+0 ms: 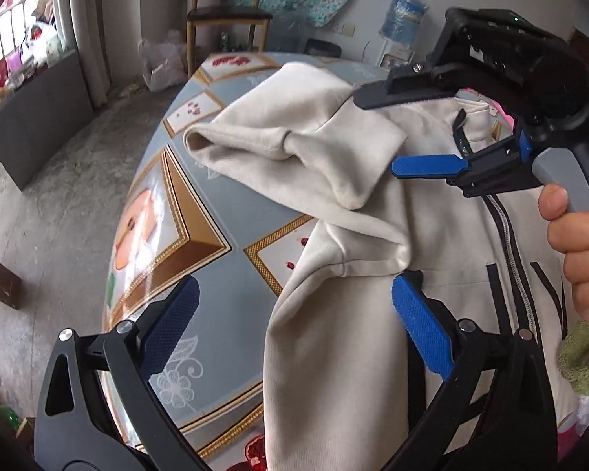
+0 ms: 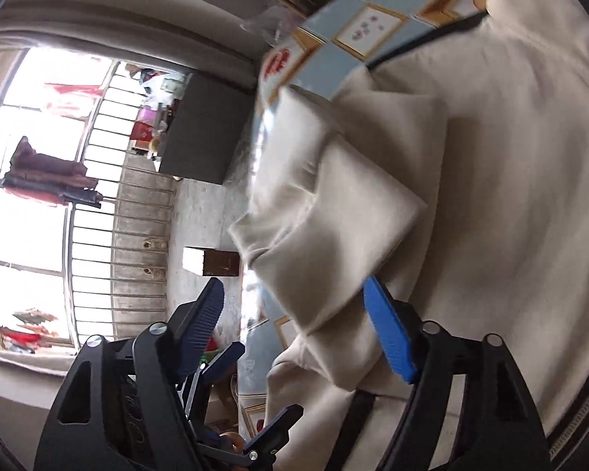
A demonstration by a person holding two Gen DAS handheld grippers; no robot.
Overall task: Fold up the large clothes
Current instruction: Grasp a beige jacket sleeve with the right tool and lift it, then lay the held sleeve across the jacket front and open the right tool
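Hoodie (image 1: 333,212), cream with a zip, spread on the patterned table (image 1: 200,204), one sleeve (image 1: 294,145) folded across its chest; left gripper (image 1: 290,329) wide apart, empty, over the hem; right gripper (image 1: 388,133) parted above the sleeve, gripping nothing

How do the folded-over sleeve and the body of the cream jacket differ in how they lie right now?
The sleeve lies bunched and creased, doubled across the chest, its cuff opening gaping toward the patterned table. The jacket body lies flatter and spreads wider, hanging toward the table's near edge. The body carries the zipper and dark pocket stripes; the sleeve is plain. Both are the same cream fabric.
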